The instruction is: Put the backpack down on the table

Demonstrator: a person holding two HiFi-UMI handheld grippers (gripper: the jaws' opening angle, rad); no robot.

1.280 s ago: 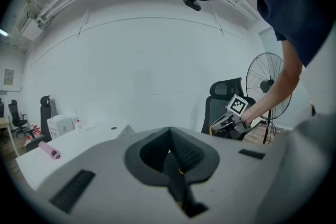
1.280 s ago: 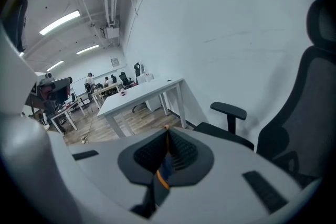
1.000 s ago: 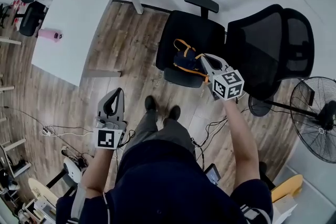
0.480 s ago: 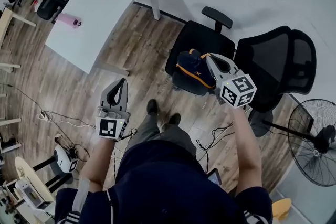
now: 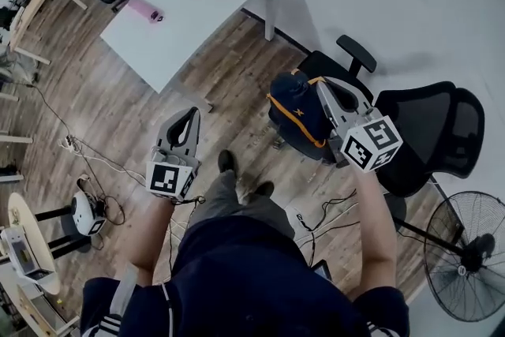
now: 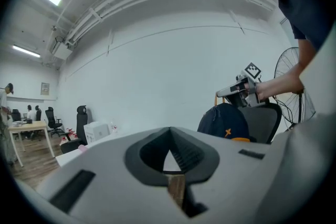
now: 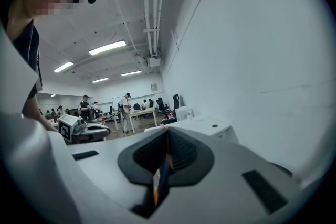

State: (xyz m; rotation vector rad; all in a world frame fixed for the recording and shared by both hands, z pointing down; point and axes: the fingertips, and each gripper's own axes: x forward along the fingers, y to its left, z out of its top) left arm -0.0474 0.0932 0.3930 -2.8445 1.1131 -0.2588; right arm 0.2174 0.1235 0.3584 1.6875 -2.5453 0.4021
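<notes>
Raised clear of the chair [image 5: 426, 130] since the earlier frame, the backpack [image 5: 296, 113] hangs just below the right gripper [image 5: 323, 83], its jaws clamped on the strap [image 7: 159, 178]. The left gripper [image 5: 192, 111] has its jaws closed, empty. The table [image 5: 205, 4] lies well beyond both.

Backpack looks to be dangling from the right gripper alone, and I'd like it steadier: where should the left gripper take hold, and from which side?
Probably the orange-trimmed edge low on the backpack, approached from the person's left. The right gripper pinches a strap on top, the bulging body looks too wide for jaws, and that edge faces the left gripper.
</notes>
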